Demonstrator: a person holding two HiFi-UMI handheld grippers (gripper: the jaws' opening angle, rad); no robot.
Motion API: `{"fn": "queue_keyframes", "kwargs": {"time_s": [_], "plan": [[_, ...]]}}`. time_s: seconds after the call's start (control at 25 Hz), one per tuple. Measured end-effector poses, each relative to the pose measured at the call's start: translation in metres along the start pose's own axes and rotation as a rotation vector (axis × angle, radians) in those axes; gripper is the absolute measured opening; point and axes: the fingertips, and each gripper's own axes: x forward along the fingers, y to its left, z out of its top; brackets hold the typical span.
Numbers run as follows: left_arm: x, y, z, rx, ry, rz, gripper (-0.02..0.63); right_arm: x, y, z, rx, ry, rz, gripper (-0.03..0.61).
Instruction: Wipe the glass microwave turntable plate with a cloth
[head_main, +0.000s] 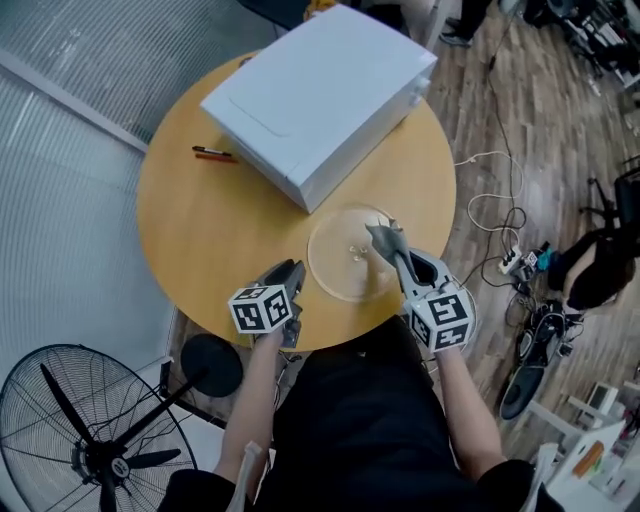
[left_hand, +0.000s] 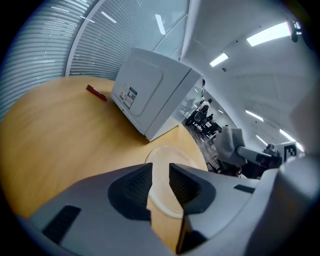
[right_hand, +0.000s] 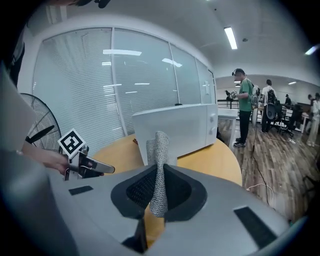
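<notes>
The clear glass turntable plate (head_main: 345, 262) lies flat on the round wooden table (head_main: 200, 230), in front of the white microwave (head_main: 320, 95). My right gripper (head_main: 388, 248) hovers over the plate's right part, shut on a grey knitted cloth (head_main: 382, 236); in the right gripper view the cloth (right_hand: 160, 150) sticks up from between the pads. My left gripper (head_main: 290, 278) stands open just left of the plate, near the table's front edge. In the left gripper view its jaws (left_hand: 160, 172) hold nothing, and the plate (left_hand: 166, 154) shows beyond the gap.
A red pen (head_main: 213, 153) lies left of the microwave. A black floor fan (head_main: 90, 430) stands at the lower left. Cables and a power strip (head_main: 510, 262) lie on the wooden floor to the right. A person (right_hand: 245, 105) stands far behind the table.
</notes>
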Motion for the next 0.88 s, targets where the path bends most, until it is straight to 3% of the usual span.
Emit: {"fn": "queue_keyframes", "kwargs": {"time_s": [0.4,0.6,0.88], "plan": [[0.047,0.017,-0.046,-0.141,0.155,-0.050,0.110,0.049,-0.020,-0.040,-0.064,0.156,-0.051,0.037],[0.057,0.024,-0.054,-0.208,0.162,-0.037,0.109,0.082,-0.040,-0.066,-0.135,0.250,-0.079,0.038],[0.057,0.028,-0.055,-0.209,0.170,-0.028,0.080,0.121,-0.062,-0.091,-0.253,0.358,-0.094,0.038]]}}
